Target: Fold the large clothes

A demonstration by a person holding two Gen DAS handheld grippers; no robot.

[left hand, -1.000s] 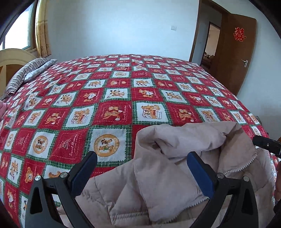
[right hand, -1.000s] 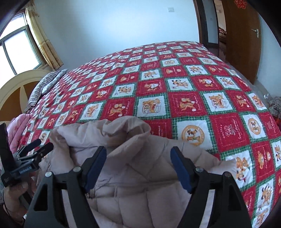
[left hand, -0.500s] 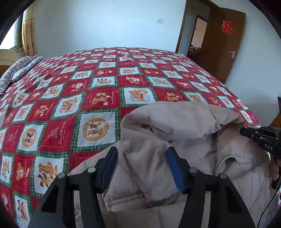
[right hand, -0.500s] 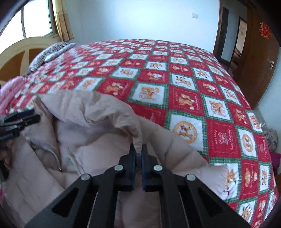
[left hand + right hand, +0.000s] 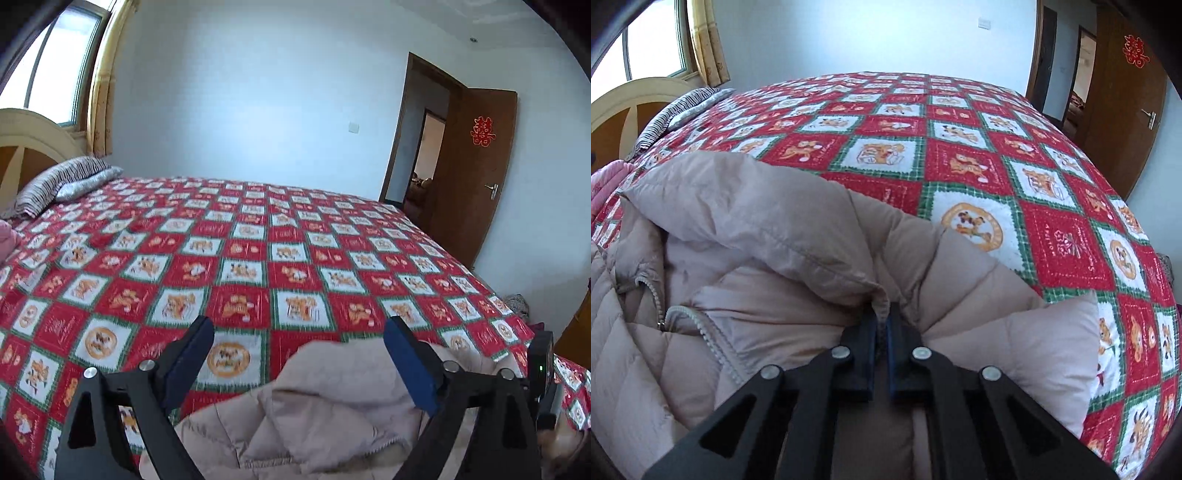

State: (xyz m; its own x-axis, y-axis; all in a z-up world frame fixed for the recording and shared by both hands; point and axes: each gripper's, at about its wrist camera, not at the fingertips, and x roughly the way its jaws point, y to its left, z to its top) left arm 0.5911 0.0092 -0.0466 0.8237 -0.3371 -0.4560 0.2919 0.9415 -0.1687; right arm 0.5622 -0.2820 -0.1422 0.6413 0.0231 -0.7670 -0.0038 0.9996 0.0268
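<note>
Two grippers work over one beige quilted puffer jacket (image 5: pixel 783 266) lying at the near edge of the bed, on a red, green and white patchwork bedspread with bear motifs (image 5: pixel 258 258). The left gripper (image 5: pixel 299 354) has its blue-padded fingers (image 5: pixel 406 365) spread wide, holding nothing, with the jacket's bunched fabric below and between them. The right gripper (image 5: pixel 882 328) is closed tight, pinching a fold of the jacket's hood edge between its pads; the open zipper (image 5: pixel 701 332) curves to its left. A striped pillow (image 5: pixel 55 181) lies at the bedspread's far left corner, against a cream wooden headboard (image 5: pixel 639 99). A brown door (image 5: pixel 476 173) stands open beyond the right edge.
</note>
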